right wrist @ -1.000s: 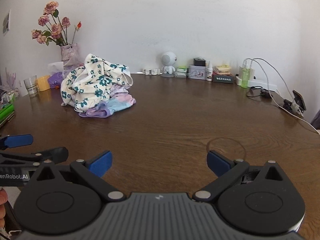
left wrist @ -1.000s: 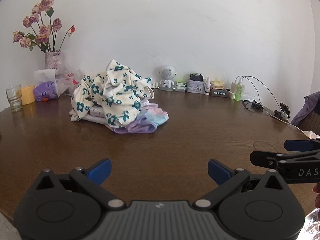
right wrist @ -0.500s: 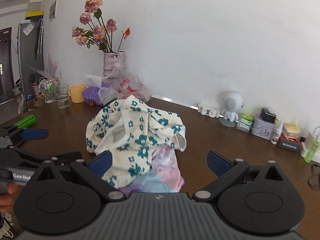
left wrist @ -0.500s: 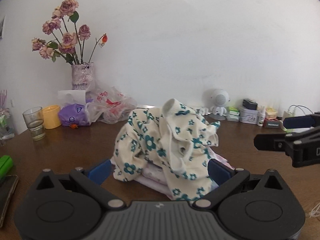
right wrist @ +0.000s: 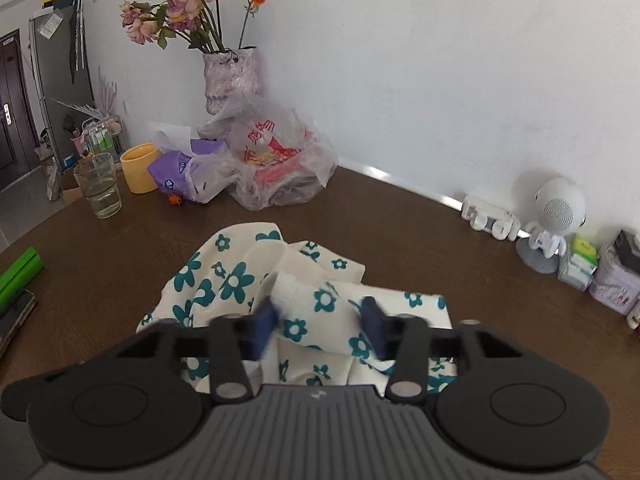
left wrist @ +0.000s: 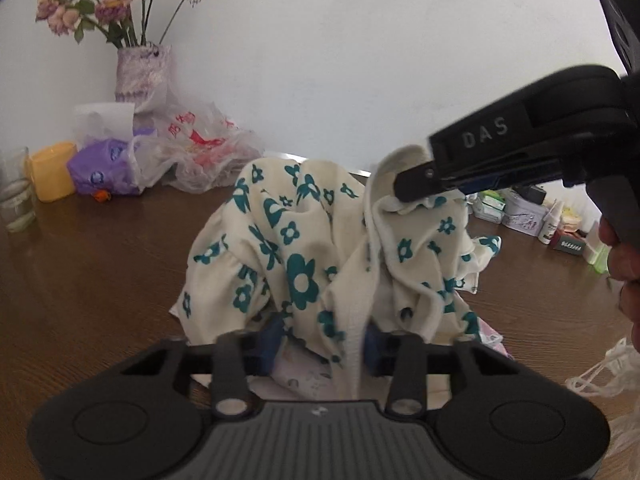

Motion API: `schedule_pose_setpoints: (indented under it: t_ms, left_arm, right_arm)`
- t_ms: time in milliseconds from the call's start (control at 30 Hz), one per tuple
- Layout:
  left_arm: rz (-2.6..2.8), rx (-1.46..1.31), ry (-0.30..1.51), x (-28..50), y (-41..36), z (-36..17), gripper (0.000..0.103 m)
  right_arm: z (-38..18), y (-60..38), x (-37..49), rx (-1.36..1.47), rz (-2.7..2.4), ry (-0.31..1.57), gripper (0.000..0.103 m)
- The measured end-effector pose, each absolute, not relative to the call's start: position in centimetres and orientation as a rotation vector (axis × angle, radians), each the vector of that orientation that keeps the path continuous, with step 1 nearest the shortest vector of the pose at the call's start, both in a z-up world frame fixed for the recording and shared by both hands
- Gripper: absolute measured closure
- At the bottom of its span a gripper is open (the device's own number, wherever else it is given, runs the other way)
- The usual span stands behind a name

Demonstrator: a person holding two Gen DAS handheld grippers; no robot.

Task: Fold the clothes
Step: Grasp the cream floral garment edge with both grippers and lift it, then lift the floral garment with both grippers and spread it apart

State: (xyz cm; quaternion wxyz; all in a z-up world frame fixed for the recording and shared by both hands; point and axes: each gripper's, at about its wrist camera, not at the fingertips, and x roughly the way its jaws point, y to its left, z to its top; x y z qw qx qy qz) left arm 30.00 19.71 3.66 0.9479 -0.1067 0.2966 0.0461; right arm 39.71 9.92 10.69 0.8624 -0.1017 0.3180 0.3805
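Two hand-held grippers close on a crumpled cream garment printed with teal flowers (left wrist: 304, 264), which lies heaped on a dark wooden table (left wrist: 92, 248). Nearest the left wrist camera, the left gripper (left wrist: 320, 340) has just drawn its jaws in, and a thick fold of the flowered cloth is pinched between the blue pads. The same view alone shows the right gripper (left wrist: 404, 192) from the side, reaching in from the upper right with a person's hand (left wrist: 624, 256) behind it, its tips clamped on a raised cream edge at the top of the heap; pale pink and white clothes (left wrist: 490, 330) peek from under the pile. The right wrist camera shows what that side view cannot: the right gripper's own jaws, just narrowed, with a ribbed cream hem caught between the pads (right wrist: 374, 320). Farther back, this view takes in a green object (right wrist: 20, 272) at the table's left edge, a glass of water (right wrist: 98, 186), a yellow cup (right wrist: 140, 168), a printed plastic bag (right wrist: 276, 160) and a vase of dried roses (right wrist: 230, 80), and, to the right along the white wall, a small white robot figure (right wrist: 556, 216).
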Motion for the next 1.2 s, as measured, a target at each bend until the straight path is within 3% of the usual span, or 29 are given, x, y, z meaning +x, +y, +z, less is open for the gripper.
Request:
schedule_pose_setpoints:
  t_ms: [133,433,767,867,900,967,1200]
  left_arm:
    - [0.048,-0.137,0.537,26.9,18.9,5.0,0.099]
    - [-0.135,-0.013,0.375,13.3,13.5,8.8,0.099]
    - [-0.129,0.032,0.555,4.2,8.5,1.2,0.099]
    - [-0.098,0.044,0.555,2.8,8.0,0.7,0.099]
    - [-0.092,0.050,0.553,2.5,7.8,0.7,0.099]
    - [-0.083,0.064,0.550,2.1,7.6,0.8,0.098]
    - [-0.041,0.081,0.578,2.4,7.3,0.5,0.080]
  right_arm:
    - [11.7,6.1,38.2,-0.170,0.824,0.641,0.092]
    - [14.8,-8.7,27.0,-0.144,0.913,0.577,0.092]
    - [3.2,-17.2,15.8,-0.215,0.876,0.769,0.091]
    - [1.9,-17.5,14.2,-0.218,0.841,0.737,0.083]
    - [1.9,-17.5,13.6,-0.221,0.828,0.718,0.070]
    - [2.3,-17.5,12.9,-0.216,0.824,0.681,0.056]
    - [2.6,-15.4,11.1,-0.351,0.807,0.571,0.051]
